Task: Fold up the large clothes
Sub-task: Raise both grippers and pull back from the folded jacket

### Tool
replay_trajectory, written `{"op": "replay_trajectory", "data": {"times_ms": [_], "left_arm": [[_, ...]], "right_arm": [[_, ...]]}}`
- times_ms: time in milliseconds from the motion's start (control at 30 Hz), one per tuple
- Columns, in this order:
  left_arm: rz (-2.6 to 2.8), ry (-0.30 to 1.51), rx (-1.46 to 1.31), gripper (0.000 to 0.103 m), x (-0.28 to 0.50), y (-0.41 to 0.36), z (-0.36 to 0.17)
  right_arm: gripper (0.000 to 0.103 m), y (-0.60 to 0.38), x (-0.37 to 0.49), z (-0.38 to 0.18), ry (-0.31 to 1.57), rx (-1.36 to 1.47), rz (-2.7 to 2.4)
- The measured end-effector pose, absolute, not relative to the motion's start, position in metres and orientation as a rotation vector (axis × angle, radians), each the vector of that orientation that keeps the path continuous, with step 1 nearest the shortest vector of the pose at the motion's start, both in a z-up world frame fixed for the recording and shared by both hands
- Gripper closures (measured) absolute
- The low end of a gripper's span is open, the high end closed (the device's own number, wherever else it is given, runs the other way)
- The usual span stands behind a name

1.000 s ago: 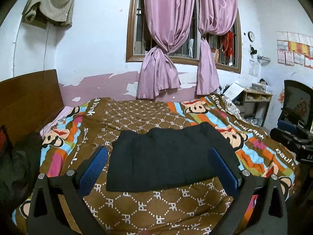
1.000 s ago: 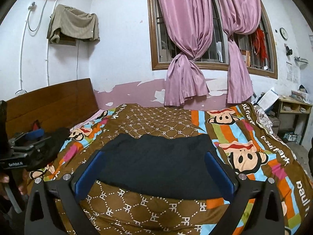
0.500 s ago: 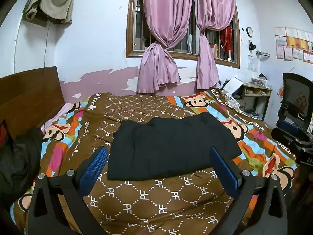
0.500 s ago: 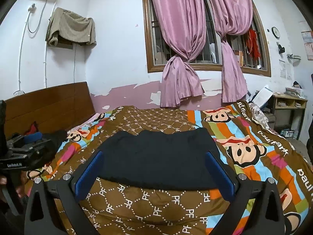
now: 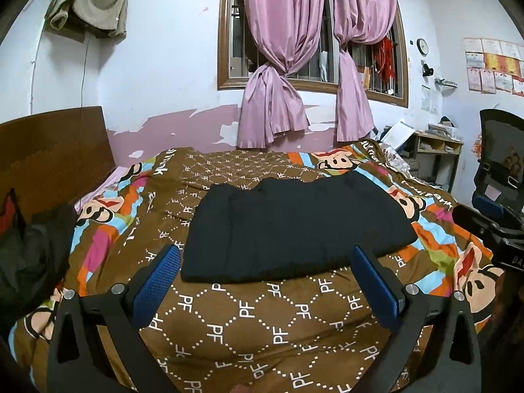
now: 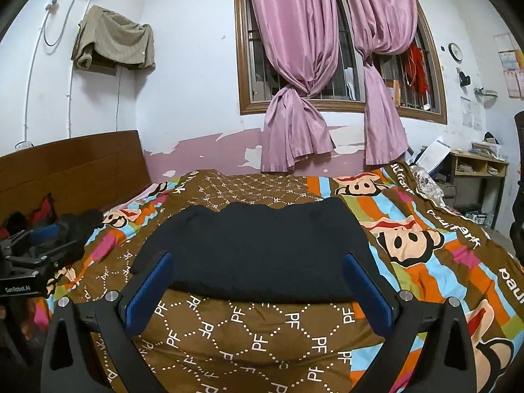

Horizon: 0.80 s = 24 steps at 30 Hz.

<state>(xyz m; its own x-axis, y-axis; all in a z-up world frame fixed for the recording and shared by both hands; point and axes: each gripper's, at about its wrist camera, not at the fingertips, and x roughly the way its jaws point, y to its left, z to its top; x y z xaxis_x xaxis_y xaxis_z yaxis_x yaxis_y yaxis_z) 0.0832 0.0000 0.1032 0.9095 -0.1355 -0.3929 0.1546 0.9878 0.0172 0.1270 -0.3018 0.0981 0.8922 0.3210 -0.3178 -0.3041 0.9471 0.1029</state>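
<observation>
- Now both tools are pulled back from the bed compared with a second ago; the black garment [image 5: 294,226] is seen smaller and farther off in both wrist views.
- Garment position on the quilt [image 5: 255,324] is unchanged: it is laid flat as a folded rectangle mid-bed, near edge parallel to the bed's front.
- Left tool [image 5: 267,278]: jaws spread wide, nothing held, clear of the fabric.
- Right tool [image 6: 258,286]: jaws likewise spread wide, nothing gripped, held off the cloth.
- Judgement: the retreat with empty tools suggests this fold is finished or being checked; whether another fold is needed cannot be told.
- Count: one black garment on the quilt, two tools, two blue pads [image 5: 159,280] per tool.
- Also counted: one dark clothing heap [image 5: 29,255] at the headboard side, one beige cloth [image 6: 114,41] hung on the wall, two tied pink curtains [image 6: 294,75].
</observation>
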Motion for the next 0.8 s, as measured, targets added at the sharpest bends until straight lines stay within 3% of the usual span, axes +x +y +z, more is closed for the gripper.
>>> {"op": "replay_trajectory", "data": {"times_ms": [800], "left_arm": [[-0.138, 0.433, 0.013, 0.002, 0.085, 0.014, 0.043]], "right_arm": [[0.000, -0.284, 0.136, 0.035, 0.471, -0.009, 0.296]]}}
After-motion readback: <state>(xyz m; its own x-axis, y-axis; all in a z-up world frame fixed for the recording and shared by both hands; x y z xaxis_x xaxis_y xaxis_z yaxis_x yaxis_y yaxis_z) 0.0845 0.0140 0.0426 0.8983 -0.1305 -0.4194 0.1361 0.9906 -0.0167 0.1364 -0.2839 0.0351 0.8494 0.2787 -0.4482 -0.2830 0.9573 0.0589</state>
